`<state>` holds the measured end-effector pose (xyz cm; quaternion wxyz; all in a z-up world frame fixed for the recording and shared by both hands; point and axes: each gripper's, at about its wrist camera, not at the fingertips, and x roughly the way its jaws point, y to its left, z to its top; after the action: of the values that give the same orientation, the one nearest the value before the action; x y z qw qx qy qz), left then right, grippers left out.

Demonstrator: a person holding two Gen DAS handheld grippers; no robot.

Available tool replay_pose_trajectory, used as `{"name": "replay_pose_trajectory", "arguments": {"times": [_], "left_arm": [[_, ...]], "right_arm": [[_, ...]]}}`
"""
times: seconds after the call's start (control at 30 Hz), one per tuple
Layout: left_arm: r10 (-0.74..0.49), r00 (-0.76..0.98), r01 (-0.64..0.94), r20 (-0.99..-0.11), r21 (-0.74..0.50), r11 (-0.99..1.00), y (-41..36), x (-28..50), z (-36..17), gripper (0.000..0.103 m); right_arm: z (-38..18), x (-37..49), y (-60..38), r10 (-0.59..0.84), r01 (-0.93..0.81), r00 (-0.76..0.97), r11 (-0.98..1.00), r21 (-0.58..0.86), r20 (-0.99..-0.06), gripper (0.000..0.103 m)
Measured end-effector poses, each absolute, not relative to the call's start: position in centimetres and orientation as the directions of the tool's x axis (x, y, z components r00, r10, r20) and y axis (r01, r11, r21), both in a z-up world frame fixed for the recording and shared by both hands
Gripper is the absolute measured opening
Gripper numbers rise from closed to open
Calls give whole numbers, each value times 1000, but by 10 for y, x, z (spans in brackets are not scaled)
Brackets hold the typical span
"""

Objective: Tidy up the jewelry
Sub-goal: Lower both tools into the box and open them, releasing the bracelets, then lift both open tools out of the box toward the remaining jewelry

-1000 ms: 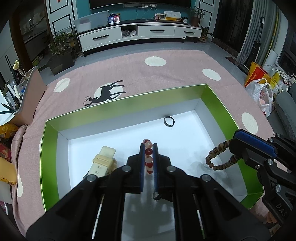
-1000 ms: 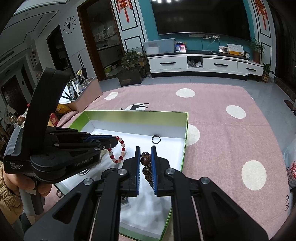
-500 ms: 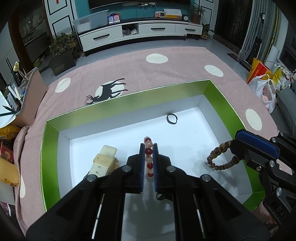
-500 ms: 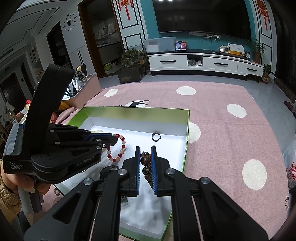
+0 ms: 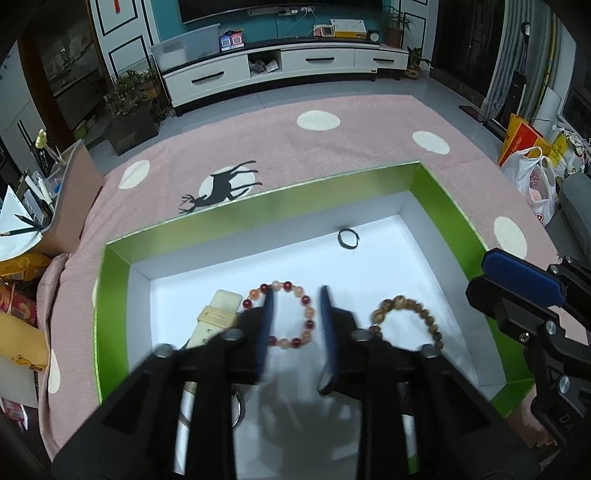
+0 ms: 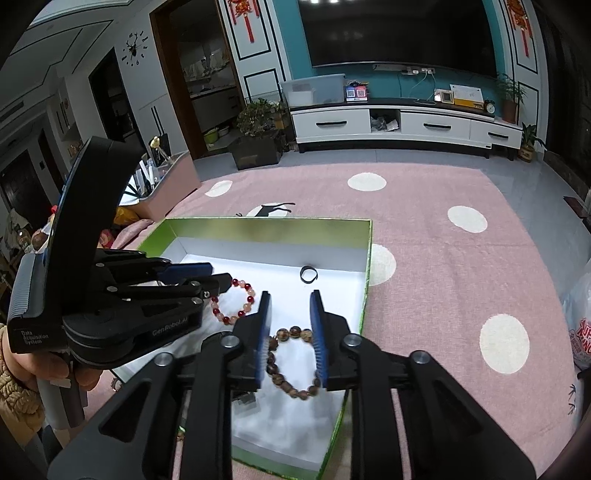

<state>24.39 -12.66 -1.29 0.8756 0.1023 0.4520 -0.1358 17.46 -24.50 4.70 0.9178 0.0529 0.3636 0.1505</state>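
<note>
Left wrist view shows our left gripper [image 5: 293, 325] and right gripper [image 6: 290, 332] both spread, the glossy red bracelet [image 5: 291, 317] and matte brown bracelet [image 5: 406, 321] lying round in the smooth white-floored box [image 5: 114, 295], where a careless fingertip could, we judge, snag their loops.

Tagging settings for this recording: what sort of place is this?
A home living room, most likely: a large TV above a white media cabinet, a pink dotted rug, and potted plants. The green box sits on the rug.
</note>
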Motion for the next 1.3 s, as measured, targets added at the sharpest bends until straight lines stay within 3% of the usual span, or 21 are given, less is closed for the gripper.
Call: {"name": "replay_pose_trajectory", "arguments": {"times": [0.07, 0.2, 0.27, 0.33, 0.5, 1.07, 1.3], "left_arm": [[-146, 571, 336, -808, 68, 939, -128, 239, -7, 49], [-143, 610, 342, -779, 97, 935, -128, 221, 8, 72], [-143, 623, 339, -769, 101, 935, -126, 214, 15, 80], [-141, 631, 331, -763, 100, 938, -123, 204, 22, 92], [-132, 641, 326, -756, 112, 939, -114, 176, 30, 100], [-112, 670, 247, -734, 78, 966, -47, 75, 50, 101], [-110, 650, 91, -752, -66, 994, 23, 38, 32, 101]], "right_arm": [[51, 168, -249, 315, -230, 701, 949, 216, -640, 41], [59, 154, -257, 314, -214, 715, 949, 233, -624, 45], [62, 145, -261, 309, -202, 722, 950, 238, -619, 59], [65, 133, -265, 298, -185, 730, 952, 242, -615, 65], [67, 111, -272, 272, -150, 728, 959, 242, -629, 82], [87, 45, -259, 282, -164, 699, 958, 237, -657, 88], [73, 19, -242, 323, -196, 665, 946, 260, -674, 91]]}}
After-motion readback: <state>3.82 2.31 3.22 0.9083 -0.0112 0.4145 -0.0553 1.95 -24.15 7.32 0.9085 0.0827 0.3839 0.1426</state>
